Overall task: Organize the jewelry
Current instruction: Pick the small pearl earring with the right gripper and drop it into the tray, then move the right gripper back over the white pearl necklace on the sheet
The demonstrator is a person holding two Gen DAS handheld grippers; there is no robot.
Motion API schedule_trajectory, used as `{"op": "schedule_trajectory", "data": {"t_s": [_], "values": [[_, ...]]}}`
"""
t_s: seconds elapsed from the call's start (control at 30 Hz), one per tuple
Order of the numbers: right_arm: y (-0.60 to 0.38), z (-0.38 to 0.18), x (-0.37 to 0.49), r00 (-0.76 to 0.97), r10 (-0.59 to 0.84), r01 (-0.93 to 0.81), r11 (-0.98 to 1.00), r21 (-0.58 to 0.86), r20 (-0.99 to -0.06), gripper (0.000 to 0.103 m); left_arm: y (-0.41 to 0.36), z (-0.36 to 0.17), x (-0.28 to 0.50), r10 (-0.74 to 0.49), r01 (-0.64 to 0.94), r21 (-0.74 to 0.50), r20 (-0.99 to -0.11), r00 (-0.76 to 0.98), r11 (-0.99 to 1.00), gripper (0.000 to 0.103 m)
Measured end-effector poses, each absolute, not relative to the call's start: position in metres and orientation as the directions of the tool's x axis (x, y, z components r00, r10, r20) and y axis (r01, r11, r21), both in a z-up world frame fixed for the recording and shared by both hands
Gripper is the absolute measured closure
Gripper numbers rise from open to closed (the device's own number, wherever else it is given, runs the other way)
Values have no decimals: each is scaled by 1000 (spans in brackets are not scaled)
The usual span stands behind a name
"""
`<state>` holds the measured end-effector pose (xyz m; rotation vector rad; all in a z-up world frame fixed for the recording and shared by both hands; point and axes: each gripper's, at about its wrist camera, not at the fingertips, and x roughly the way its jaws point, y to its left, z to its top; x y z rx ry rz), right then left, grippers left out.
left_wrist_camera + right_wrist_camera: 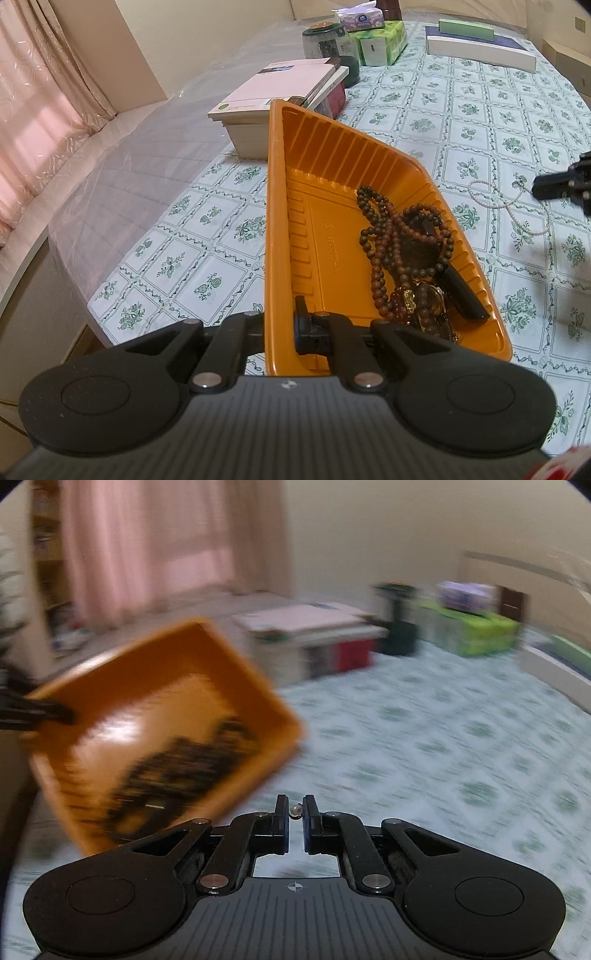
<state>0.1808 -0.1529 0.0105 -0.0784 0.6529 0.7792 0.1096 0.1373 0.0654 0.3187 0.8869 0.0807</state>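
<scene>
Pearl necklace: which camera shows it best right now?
Left wrist view: the pearl necklace lies looped on the tablecloth right of the orange tray. The blurred right wrist view shows only one bead between the right gripper fingers.

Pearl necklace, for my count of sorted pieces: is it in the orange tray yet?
No, the pearl necklace lies on the tablecloth, outside the orange tray.

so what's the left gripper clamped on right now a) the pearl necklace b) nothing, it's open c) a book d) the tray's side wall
d: in the left wrist view the left gripper straddles the orange tray wall, one finger inside and one outside, while the pearl necklace lies on the tablecloth.
</scene>
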Motion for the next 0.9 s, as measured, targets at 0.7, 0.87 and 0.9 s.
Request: {"op": "schedule_trajectory", "data": {"t_s": [0.7,0.87,0.9], "values": [[-60,16,150,329,746,-826,524,206,-579,96,139,66,108,188,68,298,-747,638,952,97],[-60,17,150,329,743,-827,525,202,-583,96,139,66,108,188,67,297,-746,638,953,97],[-59,16,150,329,742,-828,525,200,-584,96,139,66,108,188,67,297,-746,639,953,97]]}}
